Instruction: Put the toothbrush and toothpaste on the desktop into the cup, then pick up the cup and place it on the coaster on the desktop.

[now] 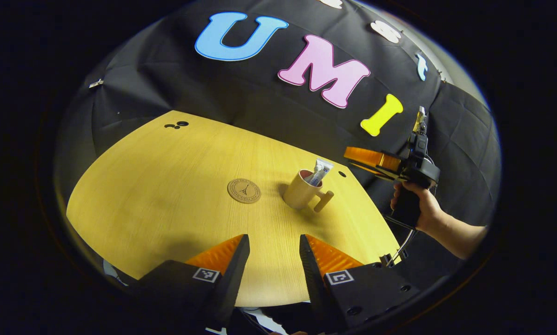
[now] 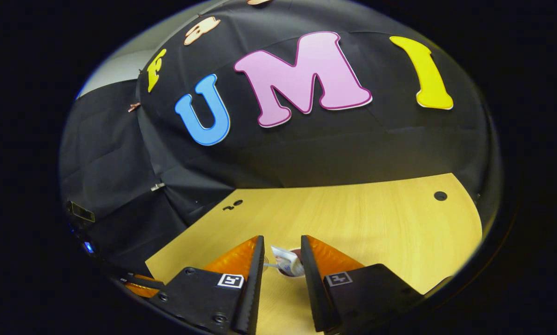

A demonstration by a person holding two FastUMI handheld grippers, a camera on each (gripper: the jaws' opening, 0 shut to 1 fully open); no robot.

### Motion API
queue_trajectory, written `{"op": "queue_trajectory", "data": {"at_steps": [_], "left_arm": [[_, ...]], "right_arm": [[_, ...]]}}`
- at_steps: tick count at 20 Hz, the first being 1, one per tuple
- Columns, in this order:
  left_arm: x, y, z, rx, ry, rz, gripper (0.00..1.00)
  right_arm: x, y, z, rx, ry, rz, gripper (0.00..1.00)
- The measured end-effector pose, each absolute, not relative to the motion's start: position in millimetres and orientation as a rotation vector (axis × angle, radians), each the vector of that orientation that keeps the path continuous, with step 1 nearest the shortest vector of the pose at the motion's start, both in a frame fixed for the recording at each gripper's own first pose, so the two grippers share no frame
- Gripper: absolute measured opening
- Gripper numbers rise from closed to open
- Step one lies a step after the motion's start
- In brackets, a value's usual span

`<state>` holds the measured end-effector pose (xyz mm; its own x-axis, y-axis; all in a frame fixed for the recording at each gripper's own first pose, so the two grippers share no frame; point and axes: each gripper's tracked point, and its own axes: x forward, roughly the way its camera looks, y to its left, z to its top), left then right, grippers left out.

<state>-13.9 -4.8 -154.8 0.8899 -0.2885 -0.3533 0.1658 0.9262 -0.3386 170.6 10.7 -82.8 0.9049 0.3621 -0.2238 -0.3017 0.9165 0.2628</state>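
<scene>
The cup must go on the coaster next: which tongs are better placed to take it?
Probably the right tongs: they hang open directly above the cup, which holds the toothpaste. The left tongs are open but farther back.

wooden tabletop (image 1: 166, 195) | round holes in it (image 1: 177, 124) | black cloth wall (image 2: 120, 139)
</scene>
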Motion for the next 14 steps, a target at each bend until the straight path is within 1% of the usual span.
{"op": "queue_trajectory", "data": {"at_steps": [1,2,6,10,14], "left_arm": [[-14,-5,-152,-0.308,0.403,-0.242,0.68],[-13,-5,-149,-0.31,0.399,-0.243,0.68],[-13,0,-147,-0.319,0.391,-0.238,0.68],[-15,6,-147,-0.306,0.393,-0.234,0.68],[-16,14,-151,-0.289,0.398,-0.222,0.68]], "right_arm": [[167,5,-90,0.214,0.303,0.33,0.38],[164,1,-94,0.205,0.329,0.32,0.48],[151,0,-124,0.152,0.472,0.329,0.49],[139,-3,-163,0.044,0.618,0.338,0.5],[137,-7,-193,-0.052,0.723,0.353,0.5]]}}
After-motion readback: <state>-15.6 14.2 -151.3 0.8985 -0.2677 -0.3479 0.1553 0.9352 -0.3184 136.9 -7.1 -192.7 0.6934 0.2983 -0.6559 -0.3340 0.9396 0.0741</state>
